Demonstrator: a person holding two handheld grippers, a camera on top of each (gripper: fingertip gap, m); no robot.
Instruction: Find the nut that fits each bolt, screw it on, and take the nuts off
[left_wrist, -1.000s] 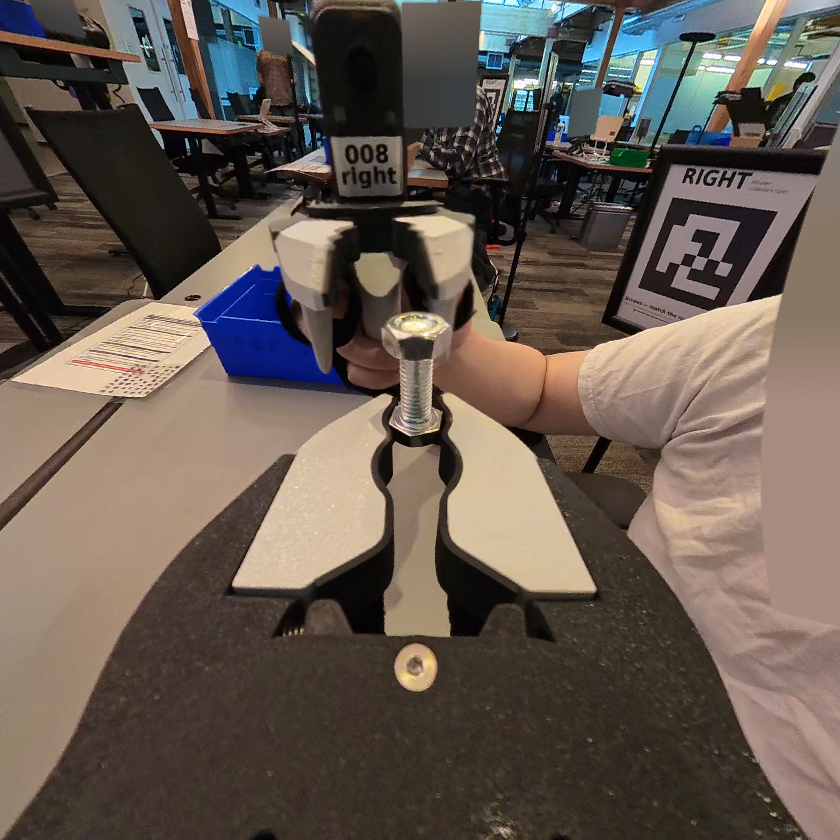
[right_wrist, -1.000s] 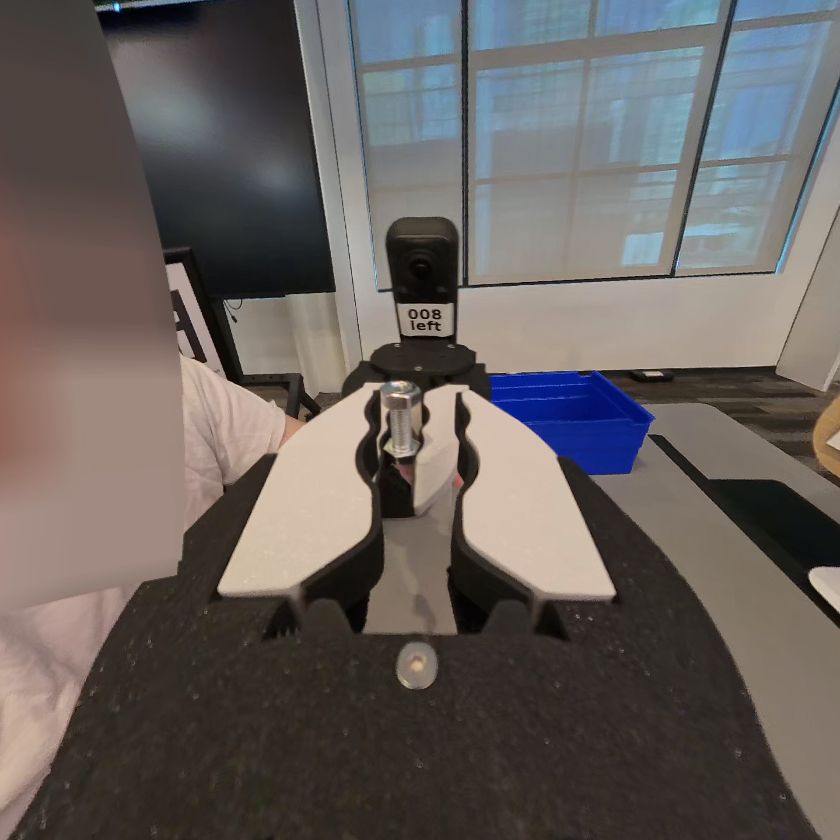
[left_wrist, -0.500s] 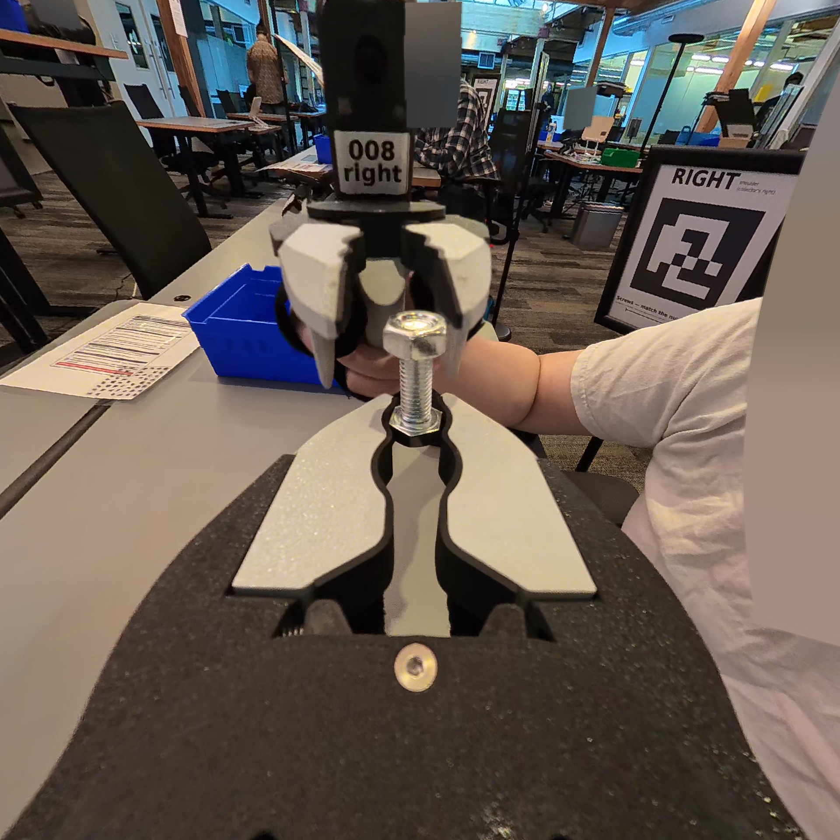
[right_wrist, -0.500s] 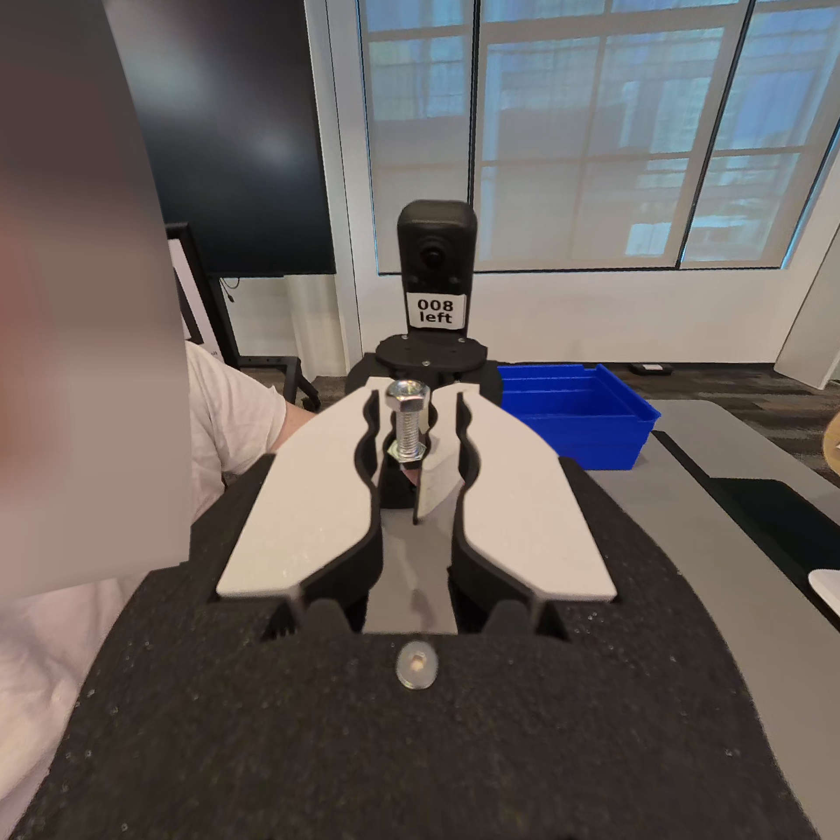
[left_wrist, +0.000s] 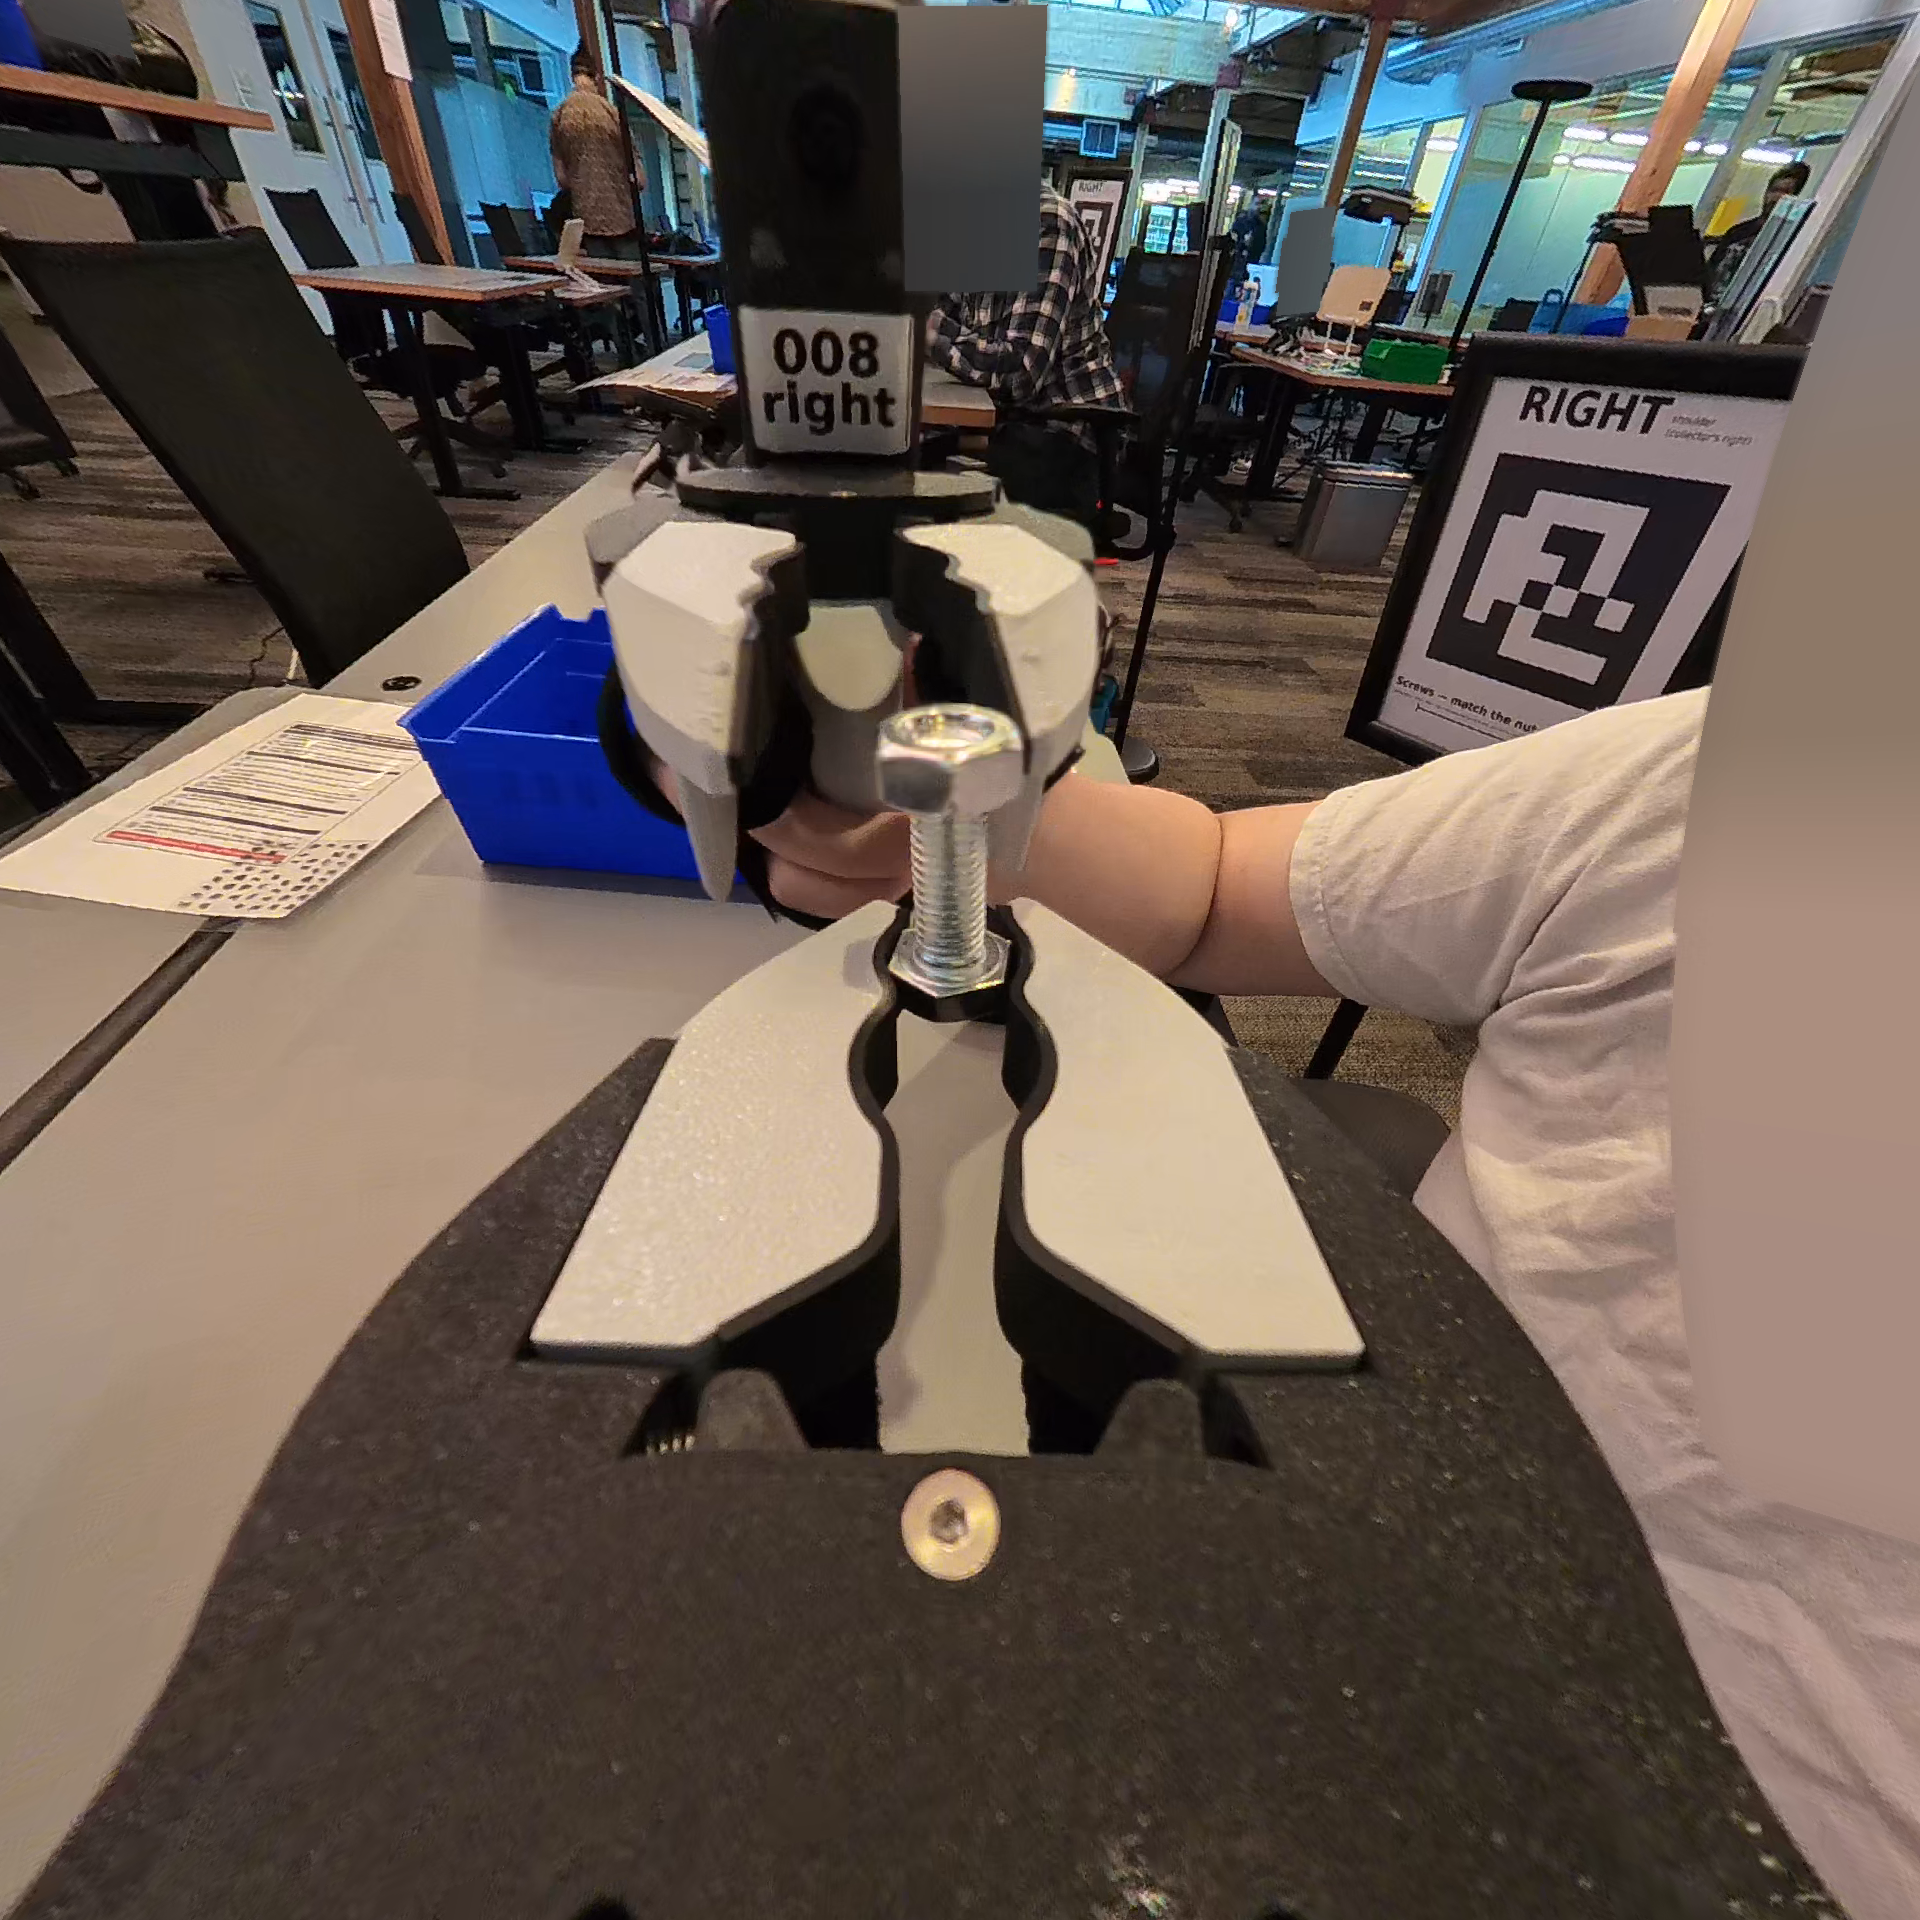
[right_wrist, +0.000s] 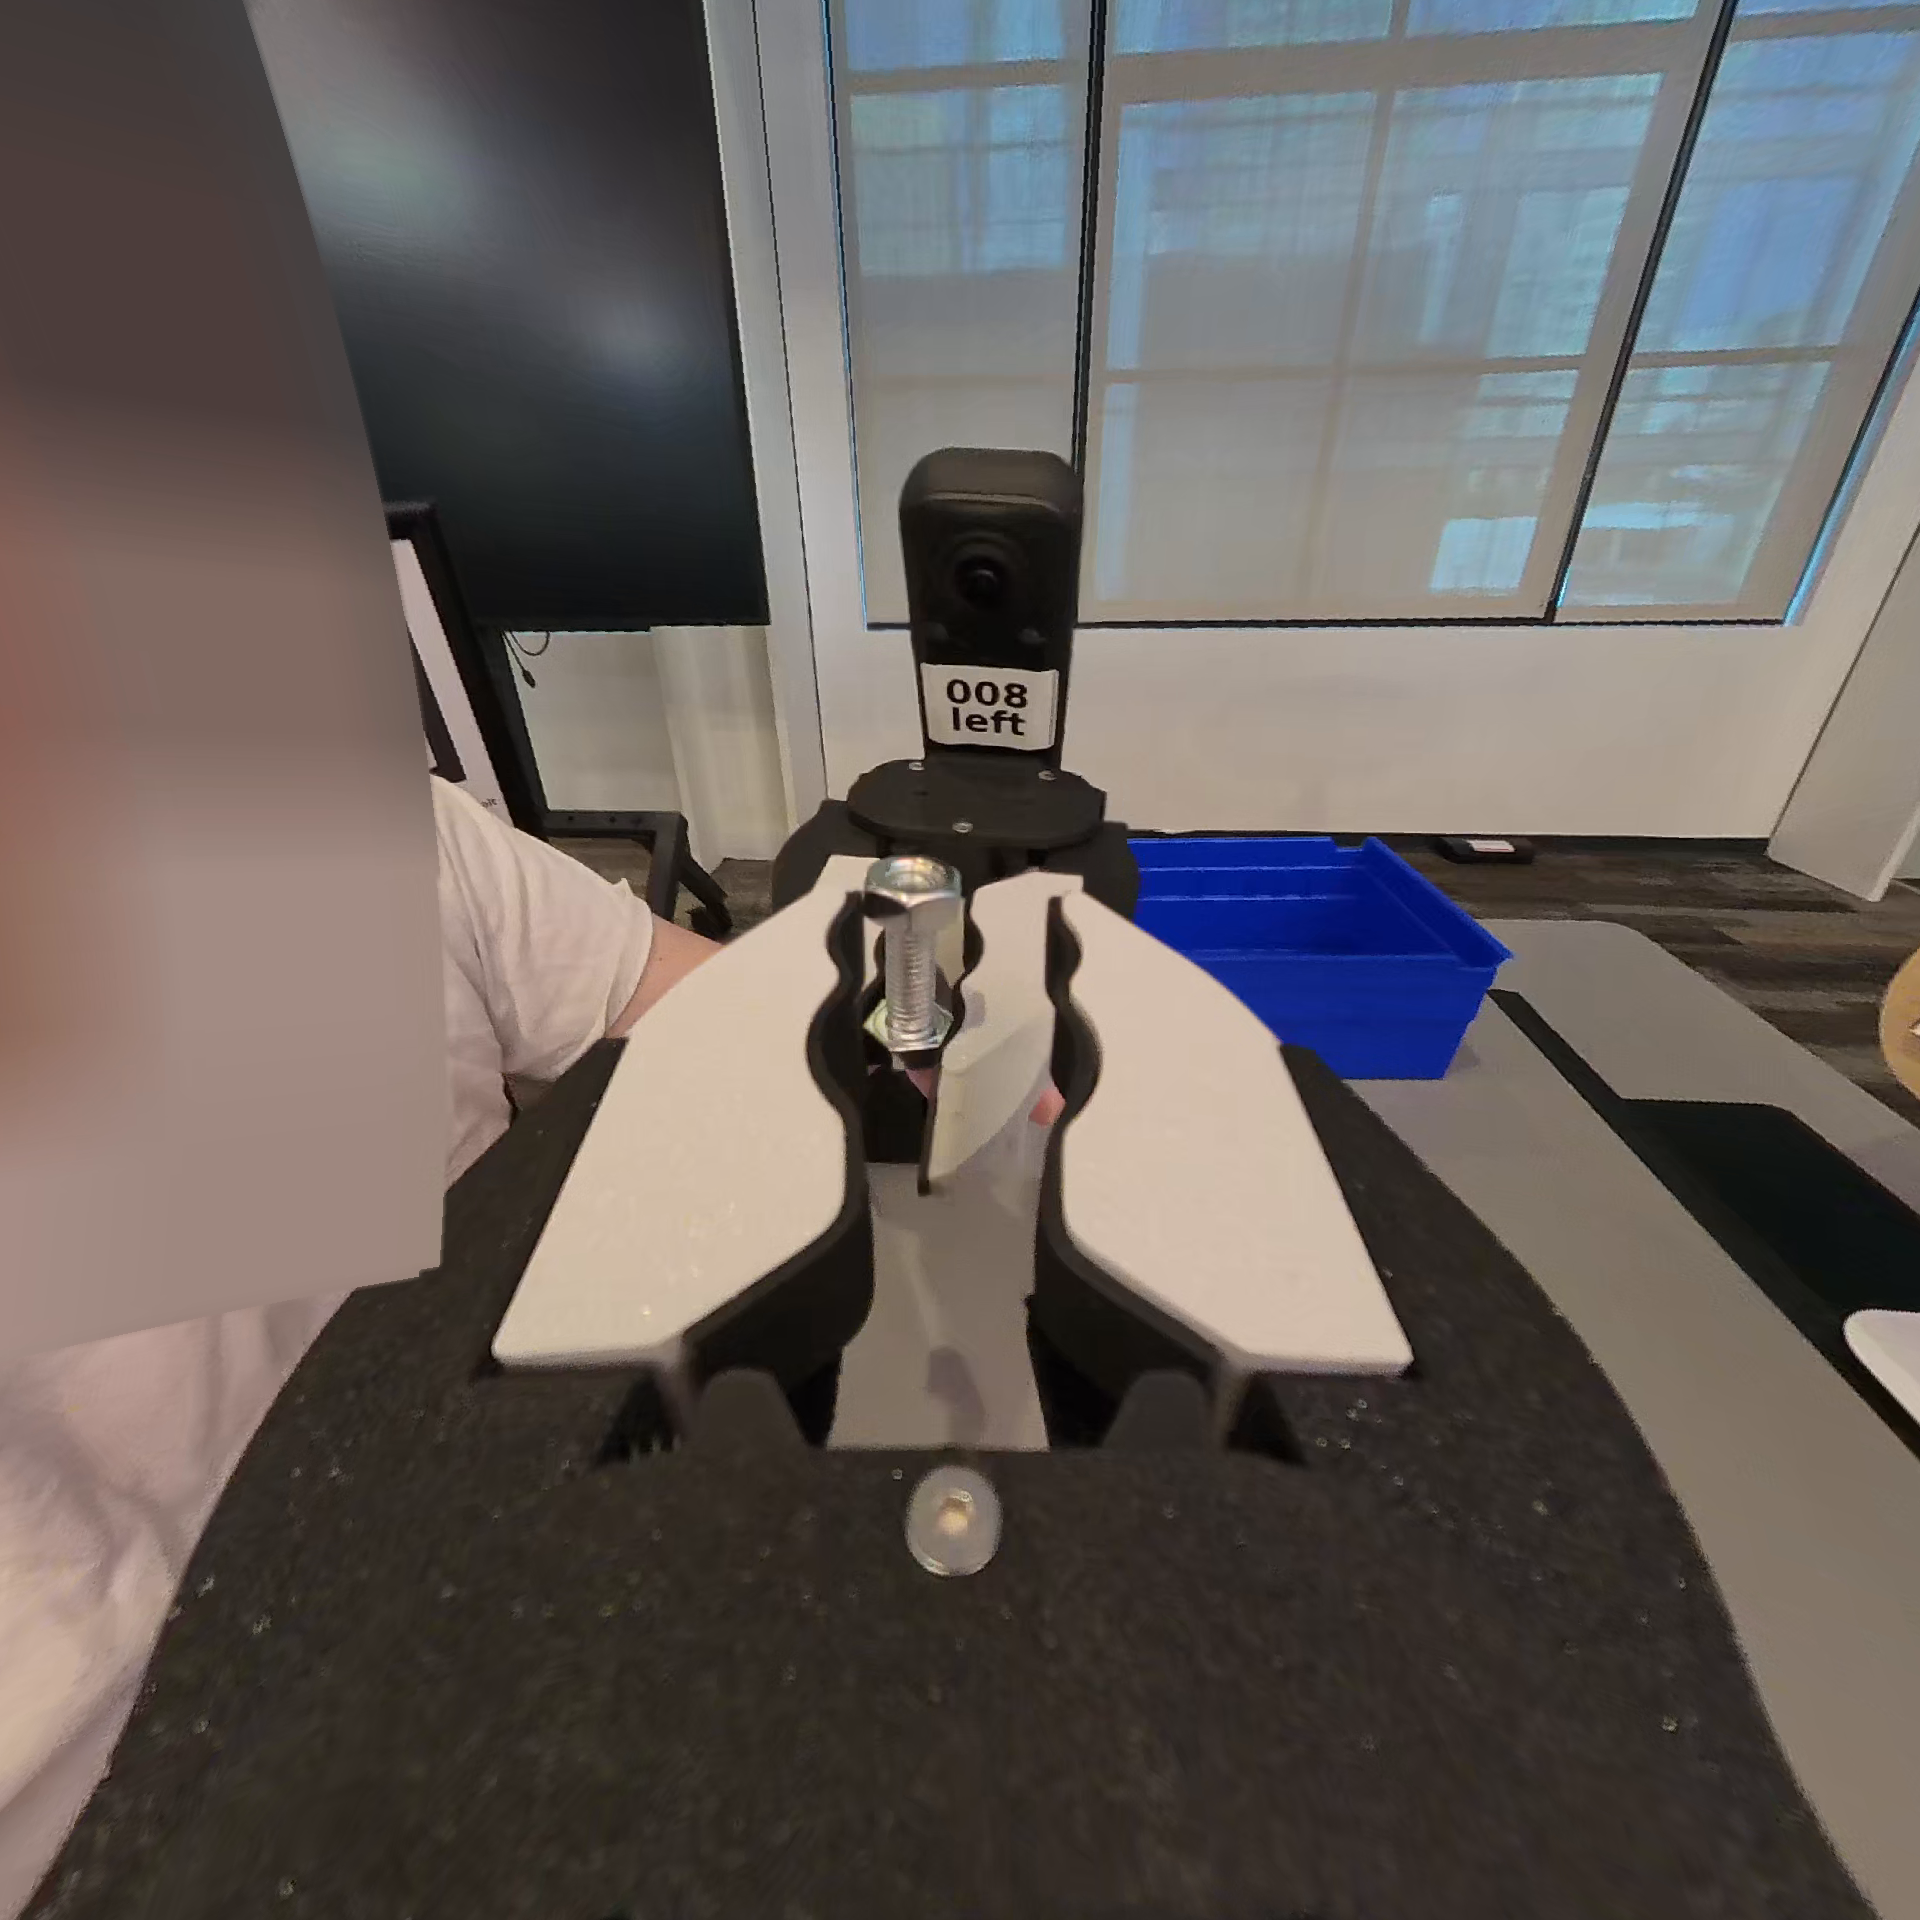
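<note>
A silver hex-head bolt (left_wrist: 948, 831) stands upright, head up, with a silver nut (left_wrist: 951, 968) on its lower thread. My left gripper (left_wrist: 951, 923) is shut on the nut and holds it above the grey table (left_wrist: 312, 1091). My right gripper (left_wrist: 862, 790) faces it from the far side, open, with its fingertips at either side of the bolt head. In the right wrist view the bolt (right_wrist: 912, 945) stands between my right gripper's (right_wrist: 948, 914) fingers, nearer the left one, with a gap on the right. One finger (right_wrist: 977, 1091) of the left gripper shows below it.
A blue bin (left_wrist: 520, 748) sits on the table behind the grippers; it also shows in the right wrist view (right_wrist: 1320, 966). A printed sheet (left_wrist: 229, 810) lies at the left. A framed marker sign (left_wrist: 1569, 571) stands at the right. The person's forearm (left_wrist: 1122, 862) crosses behind the bolt. Tip to tip, the grippers are about 5 cm apart.
The right gripper has come a little closer to the bolt head. The left gripper has kept its hold on the nut; the bolt has stayed upright.
</note>
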